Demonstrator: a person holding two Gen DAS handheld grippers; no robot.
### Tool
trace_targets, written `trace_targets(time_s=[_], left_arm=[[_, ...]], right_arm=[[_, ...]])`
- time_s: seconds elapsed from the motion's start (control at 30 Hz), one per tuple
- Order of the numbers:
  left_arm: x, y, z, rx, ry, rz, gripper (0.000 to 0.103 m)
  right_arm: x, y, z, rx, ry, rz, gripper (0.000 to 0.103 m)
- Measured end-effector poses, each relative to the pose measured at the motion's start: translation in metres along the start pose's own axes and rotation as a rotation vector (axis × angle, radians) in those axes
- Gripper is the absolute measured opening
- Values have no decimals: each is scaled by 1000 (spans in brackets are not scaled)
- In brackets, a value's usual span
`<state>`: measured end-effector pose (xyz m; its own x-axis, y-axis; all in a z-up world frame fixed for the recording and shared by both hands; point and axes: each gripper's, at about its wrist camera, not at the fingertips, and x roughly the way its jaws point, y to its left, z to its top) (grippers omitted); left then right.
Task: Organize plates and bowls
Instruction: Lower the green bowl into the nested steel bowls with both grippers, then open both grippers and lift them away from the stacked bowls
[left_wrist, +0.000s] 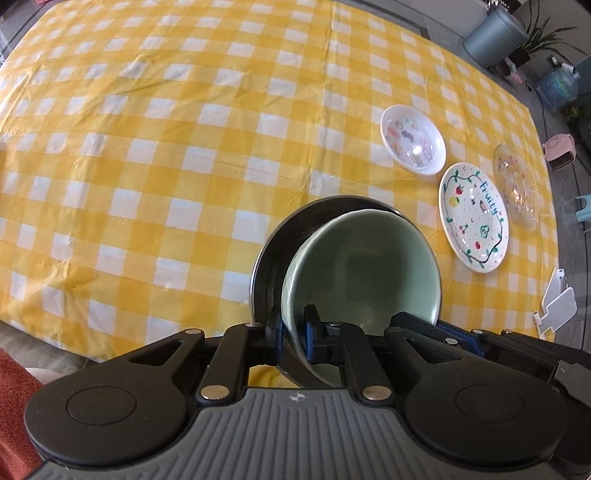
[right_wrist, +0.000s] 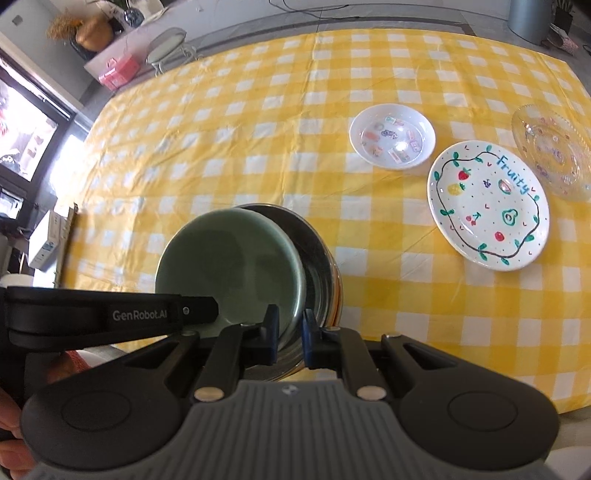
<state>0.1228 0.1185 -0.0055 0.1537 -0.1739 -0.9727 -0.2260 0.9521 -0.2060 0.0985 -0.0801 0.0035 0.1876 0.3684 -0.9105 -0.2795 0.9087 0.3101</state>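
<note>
A pale green bowl (left_wrist: 362, 266) (right_wrist: 229, 258) leans tilted inside a larger steel bowl (left_wrist: 288, 229) (right_wrist: 317, 258) on the yellow checked tablecloth, close to the near edge. My left gripper (left_wrist: 293, 334) is shut on the green bowl's near rim, one finger inside and one outside its wall. My right gripper (right_wrist: 290, 332) is shut on the steel bowl's near rim. Each view catches the other gripper beside the bowls: a right finger (left_wrist: 417, 321) and a left finger (right_wrist: 199, 308). The undersides of both bowls are hidden.
To the right lie a white bowl with stickers (left_wrist: 413, 138) (right_wrist: 392, 136), a white plate lettered "Fruity" (left_wrist: 474, 218) (right_wrist: 487, 206) and a clear glass plate (left_wrist: 517, 184) (right_wrist: 554, 155). A grey bin (left_wrist: 495, 33) stands beyond the table.
</note>
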Motion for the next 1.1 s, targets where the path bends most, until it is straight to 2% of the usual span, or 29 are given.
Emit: trace_targets(time_s=[0.37,0.53,0.9,1.1], left_arm=[[8,-4,7,31,70,14,15],[5,-2,10,26,77,6,17],[-12,3,11,25,36,-14,18],[-21,3,8,19,-6,-14,18]], right_arm=[[11,8,4,-44,15,-62,10],[16,8,6,-47,17,-73,10],[13,10,6,-68,-1,-90,9],[-2,12,7,-66,-29,-73,14]])
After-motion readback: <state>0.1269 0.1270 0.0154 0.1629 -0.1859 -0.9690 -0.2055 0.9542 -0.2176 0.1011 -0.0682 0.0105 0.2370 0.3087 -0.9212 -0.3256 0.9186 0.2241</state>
